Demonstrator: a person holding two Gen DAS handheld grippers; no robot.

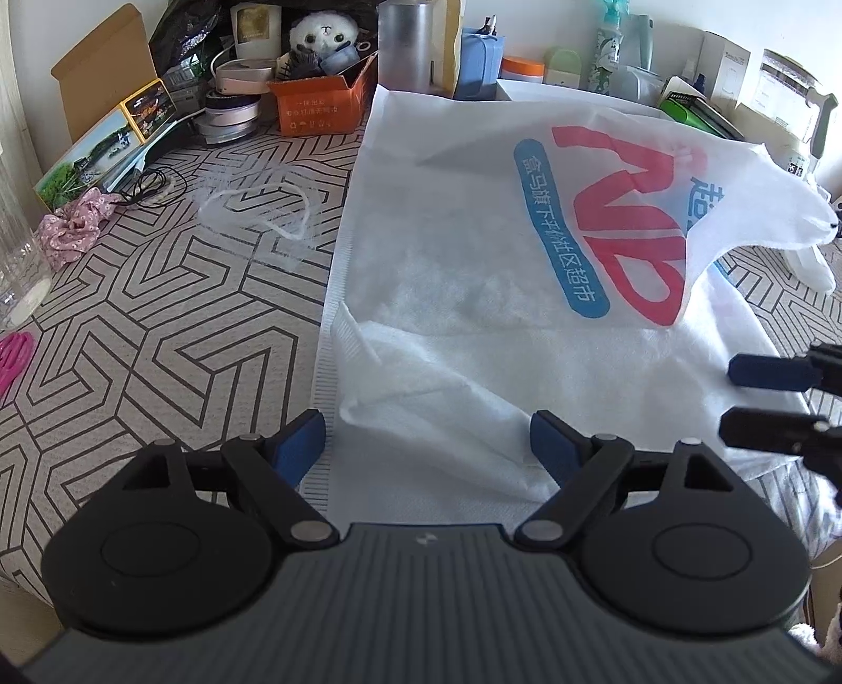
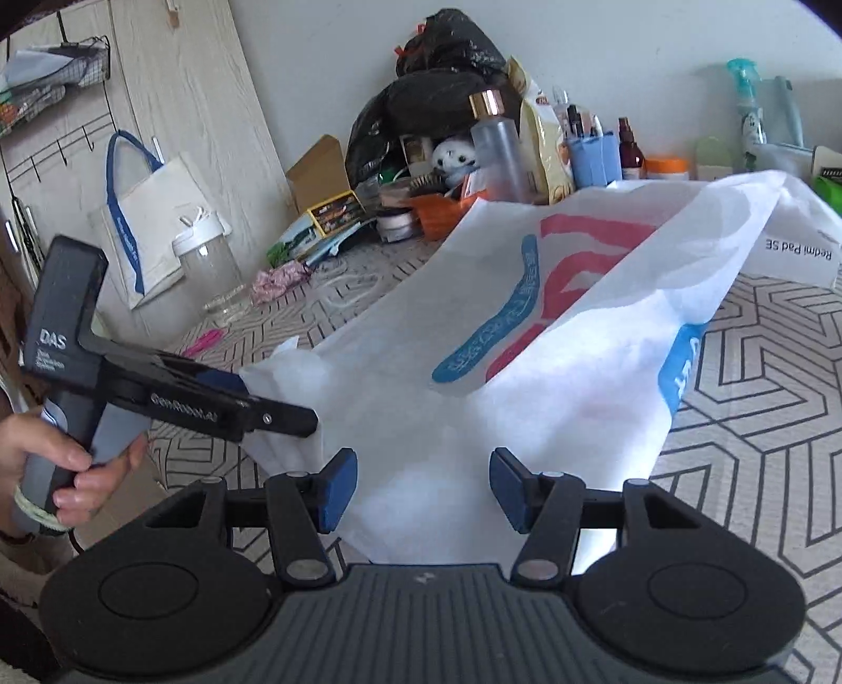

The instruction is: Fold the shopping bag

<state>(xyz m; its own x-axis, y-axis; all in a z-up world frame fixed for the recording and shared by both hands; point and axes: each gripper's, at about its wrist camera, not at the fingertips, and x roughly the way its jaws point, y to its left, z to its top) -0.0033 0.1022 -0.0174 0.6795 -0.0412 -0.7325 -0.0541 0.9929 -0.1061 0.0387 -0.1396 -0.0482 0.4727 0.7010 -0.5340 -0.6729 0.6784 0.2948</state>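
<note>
Both jaws stand spread and hold nothing: the left gripper (image 1: 426, 447) hovers over the near edge of the white bag (image 1: 473, 273), and the right gripper (image 2: 421, 489) straddles its near corner. The bag lies on the patterned table (image 1: 158, 315), one side raised. Behind it an orange box (image 1: 321, 100) holds a plush toy (image 1: 323, 34); a hand (image 2: 68, 463) grips the left handle.

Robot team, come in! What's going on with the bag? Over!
Left gripper open, right gripper open. Shopping bag spread out, right side partly folded over. Nothing blocking.
</note>
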